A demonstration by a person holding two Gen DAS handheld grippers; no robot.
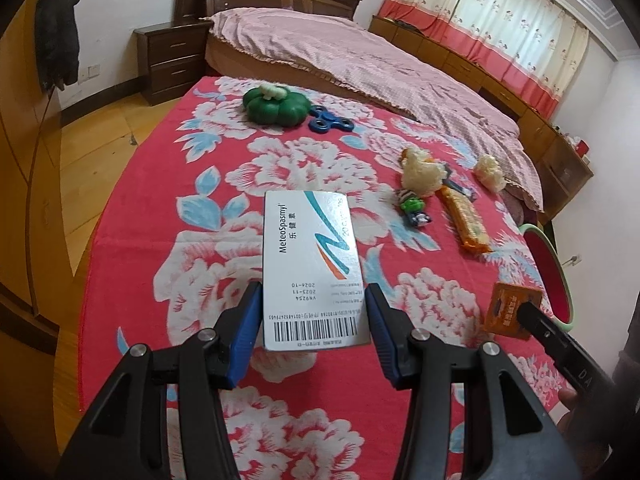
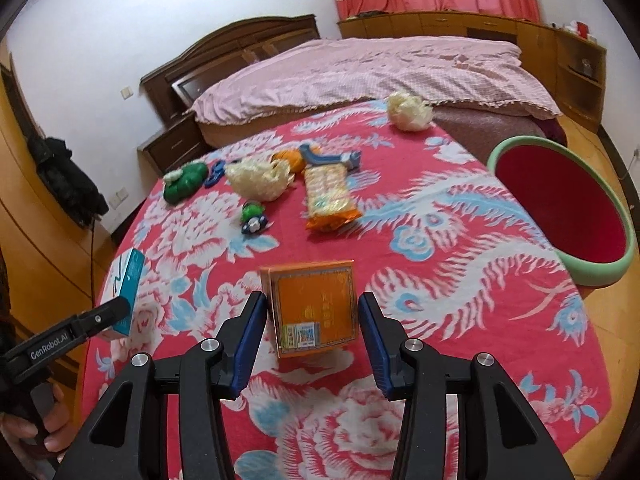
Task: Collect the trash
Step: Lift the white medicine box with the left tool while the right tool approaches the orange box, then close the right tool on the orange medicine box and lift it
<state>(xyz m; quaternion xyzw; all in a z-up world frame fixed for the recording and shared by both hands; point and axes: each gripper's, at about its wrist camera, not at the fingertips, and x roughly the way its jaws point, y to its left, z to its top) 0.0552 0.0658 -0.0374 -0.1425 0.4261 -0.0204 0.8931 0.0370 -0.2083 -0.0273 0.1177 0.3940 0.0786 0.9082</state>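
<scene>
I see a white medicine box (image 1: 312, 268) with a barcode, lifted above the red flowery blanket (image 1: 160, 240). An orange box (image 2: 314, 306) is lifted too. On the blanket lie two crumpled paper balls (image 2: 260, 178) (image 2: 408, 111) and an orange cracker pack (image 2: 328, 200). The green bin with a red inside (image 2: 560, 208) sits beside the blanket's edge.

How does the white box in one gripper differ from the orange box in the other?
The white medicine box is long, pale and printed with a barcode; the orange box is squarer and bright orange. The left gripper holds the white one, the right gripper the orange one. Both are flat cardboard cartons.
</scene>
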